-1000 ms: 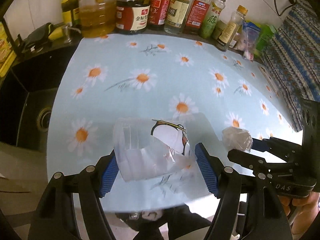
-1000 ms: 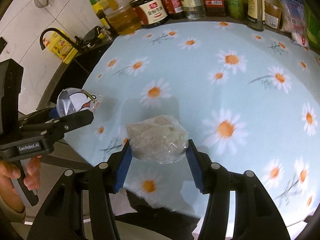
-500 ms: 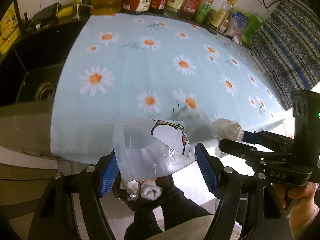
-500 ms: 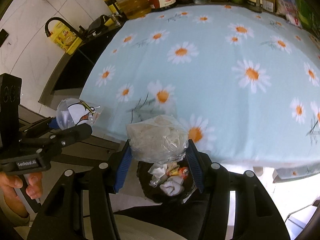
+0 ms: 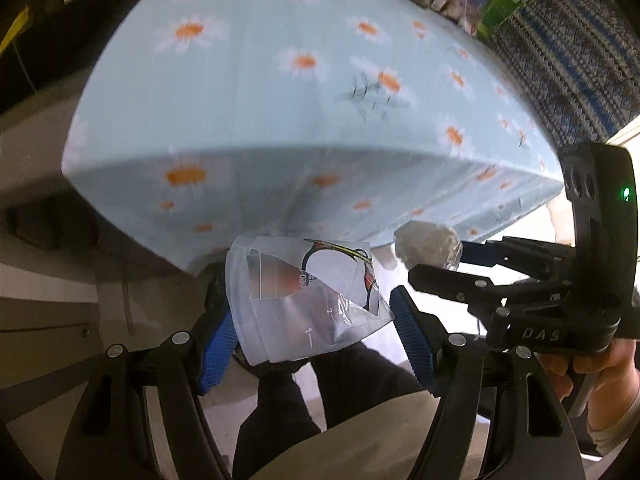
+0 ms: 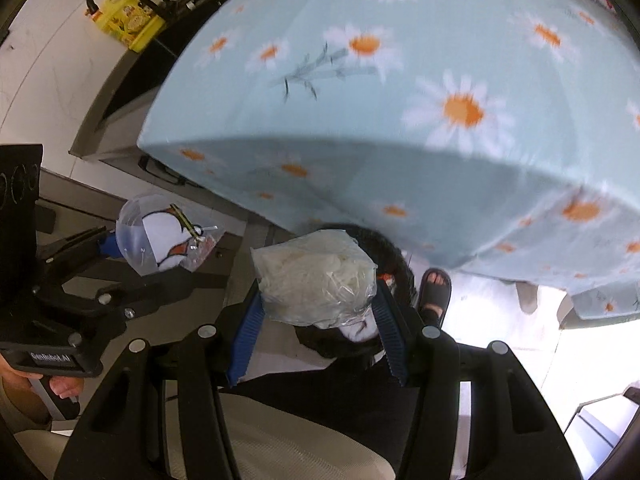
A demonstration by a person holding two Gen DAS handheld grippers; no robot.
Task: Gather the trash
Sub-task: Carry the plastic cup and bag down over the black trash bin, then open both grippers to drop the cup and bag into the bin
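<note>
My left gripper (image 5: pixel 314 330) is shut on a crushed clear plastic cup (image 5: pixel 296 292) with a red, black and white print. In the right wrist view the same cup (image 6: pixel 160 236) sticks out of the left gripper (image 6: pixel 120 246) at the left. Between the blue pads of my right gripper (image 6: pixel 318 322), a crumpled clear bag of white scraps (image 6: pixel 316 280) is clamped. The left wrist view shows that bag (image 5: pixel 428 242) in the right gripper (image 5: pixel 440 258) at the right. Both grippers hang past the table's front edge, over a black-lined trash bin (image 6: pixel 390 258) that the bag mostly hides.
The table with its blue daisy cloth (image 5: pixel 280 100) fills the upper half of both views, the cloth hanging over the near edge (image 6: pixel 400 184). A person's sandalled foot (image 6: pixel 434 288) stands beside the bin, and dark trousers (image 5: pixel 276 420) lie below. A black sink counter (image 6: pixel 132 76) is left.
Both grippers have drawn back off the tabletop and sunk below its front edge, each still holding its item. The trash bin has come into view under them.
</note>
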